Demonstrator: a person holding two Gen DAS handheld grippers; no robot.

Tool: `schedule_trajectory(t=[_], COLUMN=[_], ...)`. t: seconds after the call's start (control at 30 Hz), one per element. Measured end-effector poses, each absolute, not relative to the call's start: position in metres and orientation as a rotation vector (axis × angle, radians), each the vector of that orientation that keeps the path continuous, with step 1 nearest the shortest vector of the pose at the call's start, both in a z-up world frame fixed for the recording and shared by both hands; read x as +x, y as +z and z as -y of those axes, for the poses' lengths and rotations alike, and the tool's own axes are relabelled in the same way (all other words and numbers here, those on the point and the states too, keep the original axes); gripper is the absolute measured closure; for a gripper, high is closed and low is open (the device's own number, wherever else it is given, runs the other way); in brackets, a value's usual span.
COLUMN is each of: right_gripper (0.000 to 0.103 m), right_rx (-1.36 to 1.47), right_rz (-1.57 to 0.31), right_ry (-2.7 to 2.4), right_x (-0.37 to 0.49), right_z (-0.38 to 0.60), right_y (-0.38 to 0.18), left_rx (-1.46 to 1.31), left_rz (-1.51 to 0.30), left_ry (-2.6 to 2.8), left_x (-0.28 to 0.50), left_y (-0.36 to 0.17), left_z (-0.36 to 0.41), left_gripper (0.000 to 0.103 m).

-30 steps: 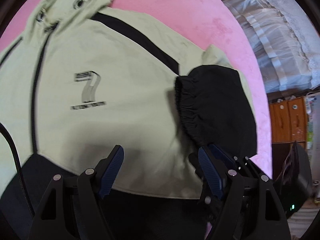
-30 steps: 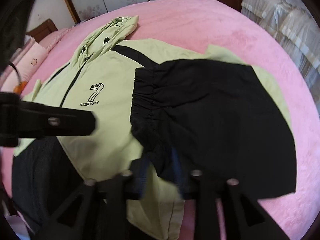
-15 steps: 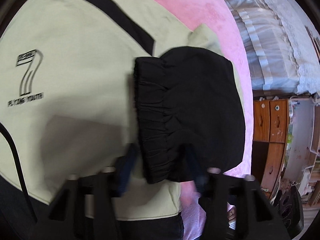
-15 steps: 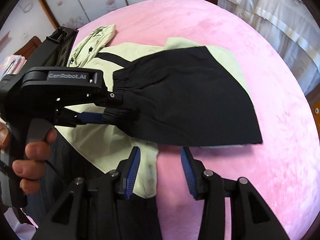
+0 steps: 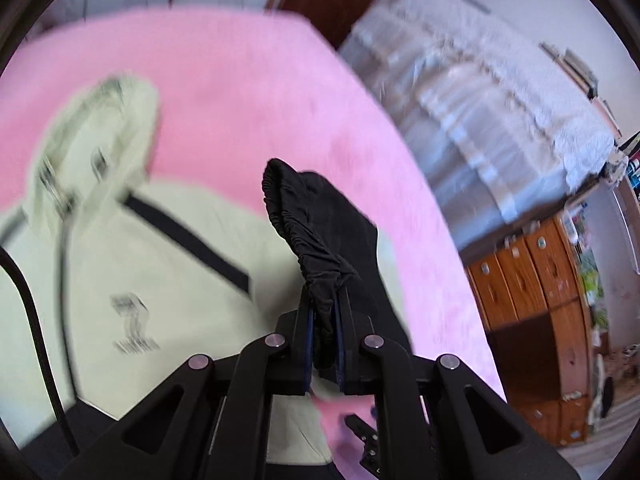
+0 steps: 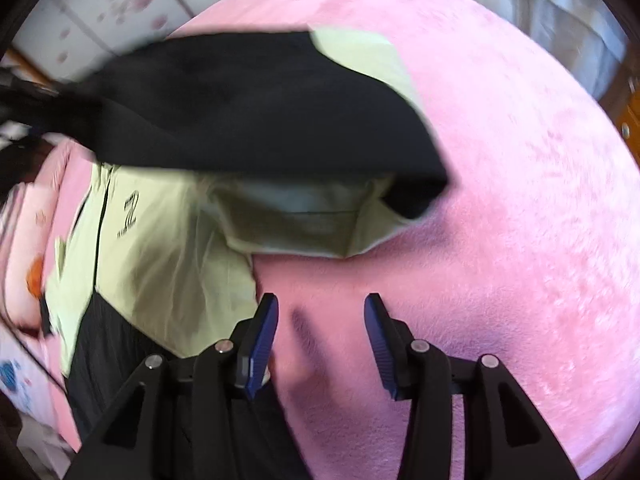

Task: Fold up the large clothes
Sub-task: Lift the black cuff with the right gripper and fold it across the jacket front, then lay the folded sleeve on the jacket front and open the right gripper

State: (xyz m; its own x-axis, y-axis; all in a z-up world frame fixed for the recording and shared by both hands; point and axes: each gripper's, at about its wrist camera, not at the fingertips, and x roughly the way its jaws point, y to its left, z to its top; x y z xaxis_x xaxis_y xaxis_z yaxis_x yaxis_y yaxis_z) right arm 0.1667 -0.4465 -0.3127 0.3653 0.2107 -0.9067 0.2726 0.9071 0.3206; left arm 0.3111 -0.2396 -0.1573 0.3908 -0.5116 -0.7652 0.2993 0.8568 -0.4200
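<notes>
Left wrist view: my left gripper (image 5: 323,316) pinches the black sleeve (image 5: 320,236), lifted above the pale green jacket (image 5: 160,280) on the pink bed (image 5: 260,92).
Right wrist view: my right gripper (image 6: 320,322) gapes empty over pink.

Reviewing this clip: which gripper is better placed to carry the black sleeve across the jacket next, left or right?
Left. The left gripper is already shut on the sleeve's gathered cuff, lifted above the jacket. The right gripper is open and holds nothing, over bare pink bedding.
</notes>
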Motion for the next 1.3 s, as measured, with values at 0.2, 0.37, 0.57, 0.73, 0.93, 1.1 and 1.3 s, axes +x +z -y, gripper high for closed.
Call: schedule_trajectory(t=[0.2, 0.37, 0.57, 0.73, 0.93, 1.1, 1.3], right_gripper=[0.051, 0.051, 0.051, 0.051, 0.051, 0.085, 0.090], right_rx=[0.509, 0.550, 0.470, 0.403, 0.335, 0.214, 0.148], right_rz=[-1.165, -1.161, -1.144, -1.135, -1.125, -1.106, -1.088], right_ry=[-0.031, 0.001, 0.065, 0.107, 0.074, 0.034, -0.031], right_x=[0.189, 0.214, 0.228, 0.218, 0.223, 0.242, 0.231], right_z=[0.442, 0.429, 0.408, 0.401, 0.392, 0.377, 0.382], right_y=[-0.316, -0.323, -0.313, -0.305, -0.309, -0.311, -0.306], left_rx=[-0.180, -0.191, -0.200, -0.206, -0.175, -0.136, -0.095], left_rz=[-0.899, -0.874, -0.882, -0.877, -0.884, -0.870, -0.878], left_ry=[-0.410, -0.330, -0.263, -0.248, -0.262, -0.241, -0.154], left_x=[0.317, 0.322, 0.322, 0.326, 0.331, 0.332, 0.332], left_y=[-0.098, -0.084, -0.095, -0.096, -0.102, -0.104, -0.130], left_z=[0.189, 0.146, 0.106, 0.093, 0.097, 0.096, 0.050], left_gripper=[0.097, 0.096, 0.096, 0.096, 0.096, 0.096, 0.096])
